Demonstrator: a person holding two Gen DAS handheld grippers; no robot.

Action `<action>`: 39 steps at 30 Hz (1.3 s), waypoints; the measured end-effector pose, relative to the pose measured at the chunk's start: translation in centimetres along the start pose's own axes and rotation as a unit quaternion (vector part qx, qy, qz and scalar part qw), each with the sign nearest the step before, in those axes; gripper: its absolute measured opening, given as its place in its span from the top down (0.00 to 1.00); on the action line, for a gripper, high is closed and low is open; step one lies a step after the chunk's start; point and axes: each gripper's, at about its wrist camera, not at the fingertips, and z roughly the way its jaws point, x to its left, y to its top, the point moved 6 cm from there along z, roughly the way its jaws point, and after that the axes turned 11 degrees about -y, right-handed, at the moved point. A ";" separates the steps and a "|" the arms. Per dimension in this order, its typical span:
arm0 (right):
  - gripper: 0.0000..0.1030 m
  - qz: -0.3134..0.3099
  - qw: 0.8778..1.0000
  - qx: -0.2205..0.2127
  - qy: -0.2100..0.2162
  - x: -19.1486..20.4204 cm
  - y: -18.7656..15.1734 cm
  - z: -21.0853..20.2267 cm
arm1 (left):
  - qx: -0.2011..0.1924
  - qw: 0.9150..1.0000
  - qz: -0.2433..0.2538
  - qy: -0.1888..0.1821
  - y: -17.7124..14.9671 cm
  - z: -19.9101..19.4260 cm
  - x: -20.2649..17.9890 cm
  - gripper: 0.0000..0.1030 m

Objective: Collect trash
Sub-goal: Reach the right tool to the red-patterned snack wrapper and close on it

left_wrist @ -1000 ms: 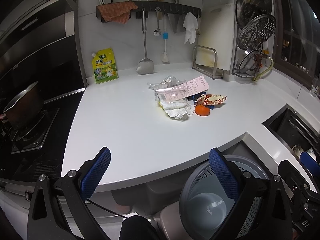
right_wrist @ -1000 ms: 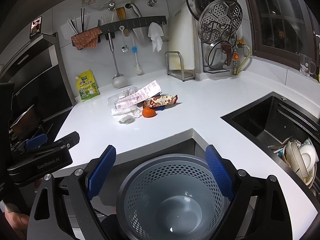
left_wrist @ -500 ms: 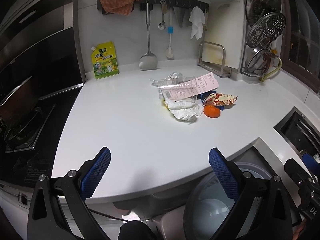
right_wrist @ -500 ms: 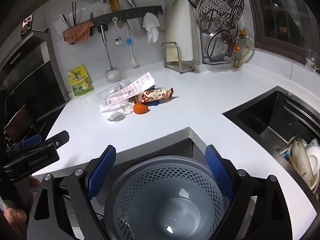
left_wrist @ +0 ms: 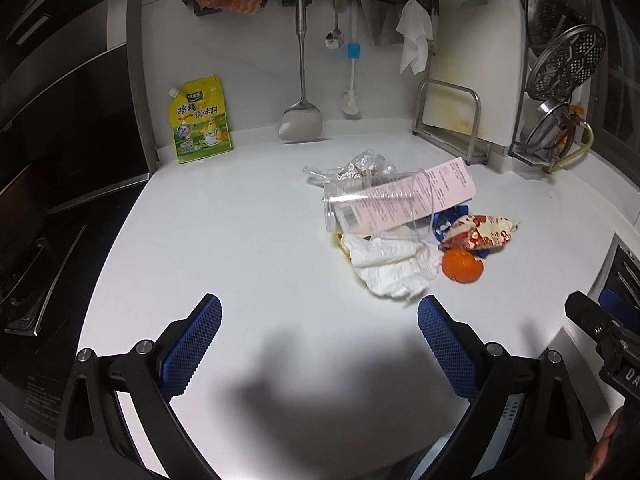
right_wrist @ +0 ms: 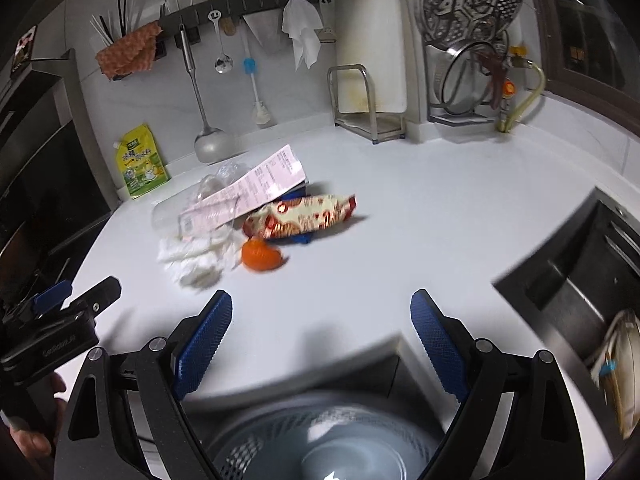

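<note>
Both grippers moved in over the counter (left_wrist: 240, 240); left gripper (left_wrist: 320, 344) and right gripper (right_wrist: 322, 338) gape empty, trash pile (left_wrist: 400, 232) ahead, bin (right_wrist: 328, 440) below the right fingers.

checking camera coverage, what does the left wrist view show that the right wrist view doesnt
Only the left wrist view: the dark stove top at its left edge.

Only the right wrist view: the grey perforated trash bin below the counter edge, and the dark sink with dishes.

Both: the clear plastic cup on its side holding a pink receipt, crumpled white tissue, orange peel, patterned snack wrapper, yellow seasoning pouch. Both grippers, left and right, are open and empty.
</note>
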 end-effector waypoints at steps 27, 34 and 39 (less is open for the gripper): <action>0.16 -0.107 0.994 0.024 0.018 6.2 5.0 9.8 | 0.034 0.999 -0.019 0.004 -0.5 4.2 1.0 0.06; 0.16 -0.134 0.991 0.024 -0.004 7.2 4.7 11.6 | 0.036 0.999 -0.023 0.001 -0.5 4.4 1.1 0.06; 0.25 -0.137 0.990 0.018 0.002 7.4 4.7 11.7 | 0.035 0.999 -0.026 0.001 -0.4 4.5 1.0 0.06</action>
